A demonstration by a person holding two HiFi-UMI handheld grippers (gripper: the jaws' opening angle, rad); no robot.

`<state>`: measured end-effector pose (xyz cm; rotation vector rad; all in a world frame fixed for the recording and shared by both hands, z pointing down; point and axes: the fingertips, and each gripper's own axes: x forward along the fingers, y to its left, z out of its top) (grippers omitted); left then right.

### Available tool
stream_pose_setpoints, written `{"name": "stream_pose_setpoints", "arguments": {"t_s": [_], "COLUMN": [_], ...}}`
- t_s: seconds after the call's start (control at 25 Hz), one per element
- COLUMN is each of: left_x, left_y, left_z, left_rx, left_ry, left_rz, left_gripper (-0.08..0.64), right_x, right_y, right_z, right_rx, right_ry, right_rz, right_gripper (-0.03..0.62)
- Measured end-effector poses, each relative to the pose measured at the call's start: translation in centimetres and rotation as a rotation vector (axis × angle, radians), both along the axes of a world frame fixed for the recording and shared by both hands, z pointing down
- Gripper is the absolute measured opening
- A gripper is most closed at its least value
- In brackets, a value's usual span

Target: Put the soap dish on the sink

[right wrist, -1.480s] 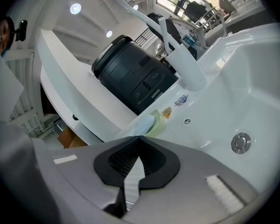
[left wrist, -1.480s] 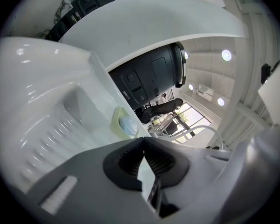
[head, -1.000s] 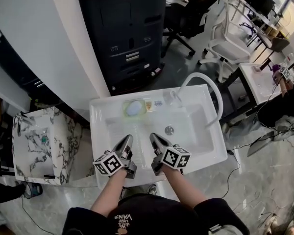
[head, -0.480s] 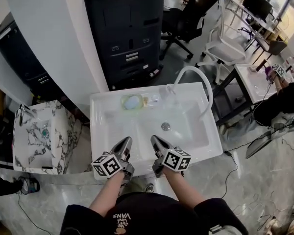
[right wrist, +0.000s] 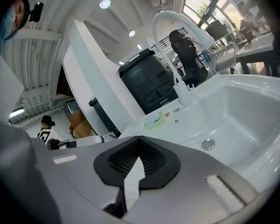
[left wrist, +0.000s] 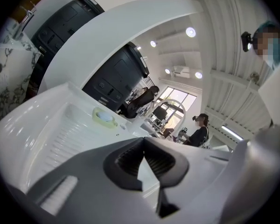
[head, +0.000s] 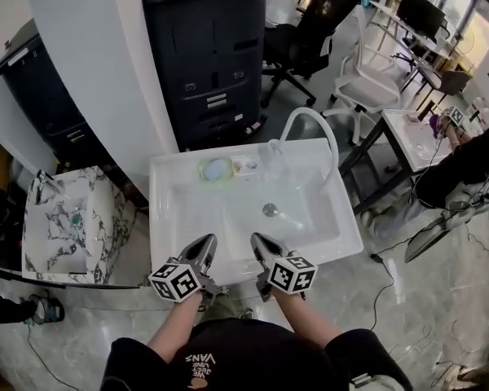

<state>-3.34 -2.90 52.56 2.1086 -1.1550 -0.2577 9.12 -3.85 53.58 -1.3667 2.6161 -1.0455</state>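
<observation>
From where I stand the placing looks finished: the soap dish (head: 217, 169) sits on the back ledge of the sink (head: 160, 218), left of the tap (head: 310, 122) and well apart from both tools. The left tool (head: 205, 243) and the right tool (head: 257, 241) hover side by side over the front rim. Each has its jaws pressed together with nothing between them, as each tool's own view shows plainly. If anything is left to do, I'd say it is only to draw both tools away level and not clip that front rim. It is also worth checking that the dish lies flat on the ledge rather than hanging over the basin edge, since a glazed surface like that lets a light dish slide if nudged. The dish is a shallow oval of pale yellow-green, probably plastic, with a pale blue rounded cake in it that I take for soap. The sink is glossy white and hard-looking, with a ribbed slope down the left of the basin and a small metal drain (head: 270, 209) near the middle. The tap is a tall white arch. The tools are smooth grey with dark ribbed pads, and each carries a cube of black-and-white squares.
</observation>
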Motion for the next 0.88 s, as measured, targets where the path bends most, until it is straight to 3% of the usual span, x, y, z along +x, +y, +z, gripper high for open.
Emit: {"name": "stream_pose_setpoints", "arguments": {"t_s": [0.32, 0.88], "left_x": [0.2, 0.4], "left_y": [3.1, 8.1], "left_z": [0.1, -0.6], "left_rx": [0.021, 0.029], "left_ry": [-0.121, -0.172], "left_rz": [-0.002, 0.023], "left_gripper": [0.052, 0.052], "right_x": [1.6, 3.2], "right_y": [3.2, 8.0], "right_z": [0.3, -1.1], "right_rx": [0.018, 0.029], "right_ry": [0.081, 0.073], "right_rz": [-0.034, -0.034], "right_gripper": [0.002, 0.002]}}
